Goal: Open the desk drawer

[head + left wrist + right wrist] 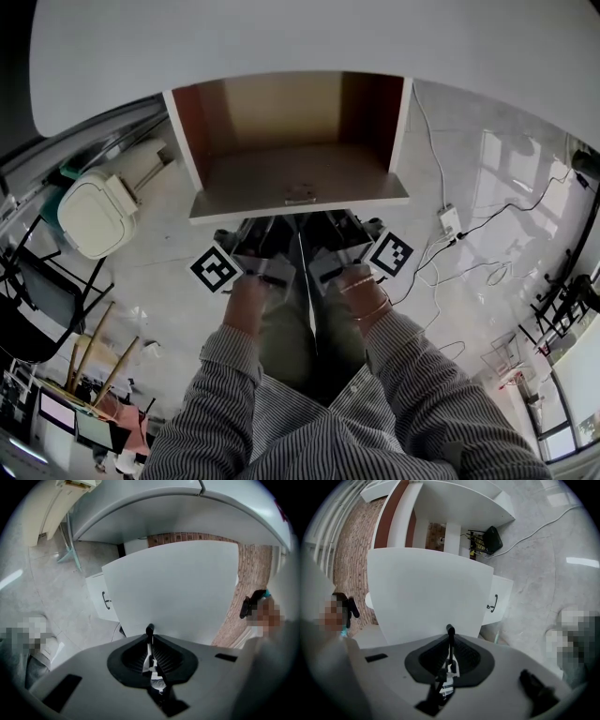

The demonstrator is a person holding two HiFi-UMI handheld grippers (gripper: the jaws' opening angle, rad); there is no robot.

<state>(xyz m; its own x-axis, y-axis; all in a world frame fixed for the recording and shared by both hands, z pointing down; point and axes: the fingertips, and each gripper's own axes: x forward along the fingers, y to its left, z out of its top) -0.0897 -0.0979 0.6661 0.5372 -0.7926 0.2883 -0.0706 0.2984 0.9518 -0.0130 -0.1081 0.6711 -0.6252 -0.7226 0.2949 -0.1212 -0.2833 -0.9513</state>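
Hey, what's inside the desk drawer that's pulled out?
The drawer shows only its bare wooden floor and brown side walls; no loose item is visible. Its rear part runs under the white desktop, so whatever sits back there is hidden.

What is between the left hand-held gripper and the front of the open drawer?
Nothing. In the left gripper view, the left hand-held gripper faces the drawer front with a bare stretch between them.

Bright, even daylight fills all three views. Window glare streaks the glossy floor [502, 173] at three o'clock in the head view. Fisheye distortion bends every edge into dark corners, and the nearest foreground in both gripper views looks soft.
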